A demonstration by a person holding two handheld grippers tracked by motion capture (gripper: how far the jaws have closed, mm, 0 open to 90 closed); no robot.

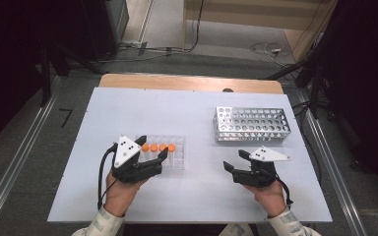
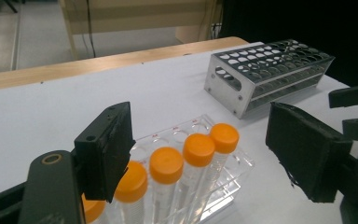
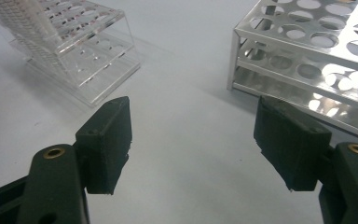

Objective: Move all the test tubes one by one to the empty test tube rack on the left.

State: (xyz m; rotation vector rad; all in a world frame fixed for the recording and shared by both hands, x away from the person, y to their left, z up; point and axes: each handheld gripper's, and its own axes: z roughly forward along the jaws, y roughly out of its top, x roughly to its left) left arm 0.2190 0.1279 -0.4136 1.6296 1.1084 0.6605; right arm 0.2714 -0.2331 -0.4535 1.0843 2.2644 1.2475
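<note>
While both stand wide open, left gripper [image 1: 153,150] seemingly straddles orange-capped tubes [image 1: 158,147].

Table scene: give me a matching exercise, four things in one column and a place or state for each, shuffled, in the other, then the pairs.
Things
1. metal rack
2. orange-capped tubes
3. left gripper
4. right gripper

Places or states
A. open, its jaws around the row of caps
B. standing in the clear plastic rack
C. open over bare white table, nothing between its jaws
D. empty, on the far right part of the table

Pairs: 1-D, 2-B, 3-A, 4-C
</note>
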